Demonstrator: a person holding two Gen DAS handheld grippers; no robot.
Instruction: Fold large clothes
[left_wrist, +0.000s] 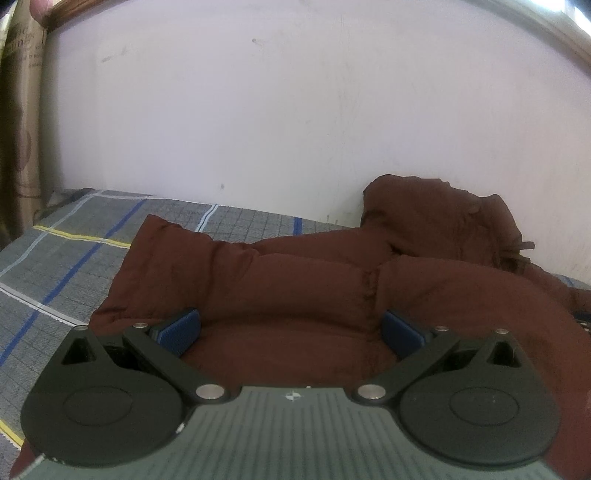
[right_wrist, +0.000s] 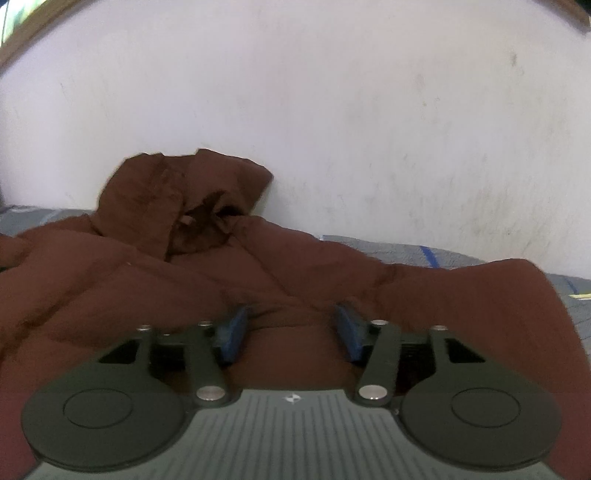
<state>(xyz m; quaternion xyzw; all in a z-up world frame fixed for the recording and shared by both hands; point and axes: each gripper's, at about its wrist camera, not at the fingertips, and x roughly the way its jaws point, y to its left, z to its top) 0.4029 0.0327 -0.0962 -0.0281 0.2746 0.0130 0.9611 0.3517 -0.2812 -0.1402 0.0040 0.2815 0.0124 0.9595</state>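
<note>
puffy jacket may spring back

left claw (left_wrist: 291, 330) gaping over brown jacket (left_wrist: 295, 273), centre frame on checked bed (left_wrist: 55, 251). right claw (right_wrist: 291, 332) half parted, pads clear of padding. hood (right_wrist: 184, 192) upper left against wall (right_wrist: 332, 110). likely risk: padding unfolding, slippery shell sliding off.

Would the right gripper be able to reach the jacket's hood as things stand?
Probably yes: the hood lies ahead of the open right gripper, against the wall, with only the jacket's own padded body in between.
</note>
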